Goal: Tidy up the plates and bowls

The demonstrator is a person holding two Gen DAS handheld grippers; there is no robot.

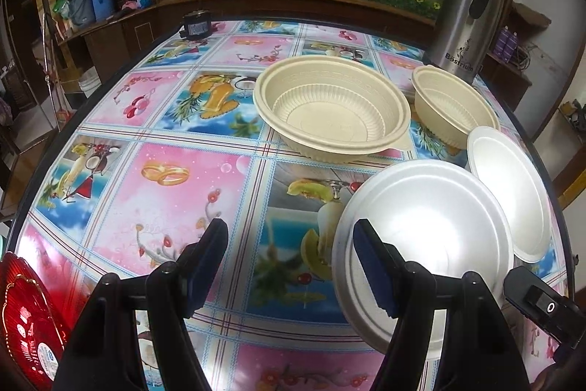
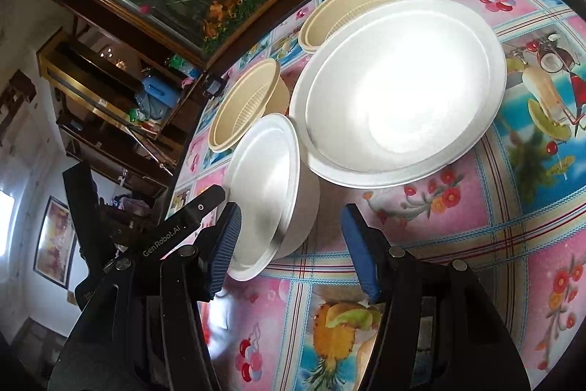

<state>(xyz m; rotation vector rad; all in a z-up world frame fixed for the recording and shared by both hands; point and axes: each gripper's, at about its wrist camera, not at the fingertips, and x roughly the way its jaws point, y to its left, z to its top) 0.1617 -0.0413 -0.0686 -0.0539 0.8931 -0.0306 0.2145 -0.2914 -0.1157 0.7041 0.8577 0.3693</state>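
On the table (image 1: 154, 178) sit four dishes: a large cream bowl (image 1: 331, 109) in the middle, a small cream bowl (image 1: 452, 105) to its right by the steel flask (image 1: 465, 13), a large white bowl (image 1: 425, 244) nearer, and a small white bowl (image 1: 509, 196) just beside it on the right. A red plate (image 1: 25, 317) shows at the near left edge.

The left gripper (image 1: 289, 266) has its fingers spread wide and holds nothing; its right finger reaches over the near rim of the large white bowl. The right gripper (image 2: 289, 244) is also wide and empty, with the small white bowl's (image 2: 267, 193) rim just beside its left finger (image 2: 223, 244).

The step looks like a first pick for nesting like with like. It would go best by straddling a rim squarely, one finger inside and one outside, and closing gently, since these light bowls probably flex and slide. Lifting straight up avoids nudging the neighbour.
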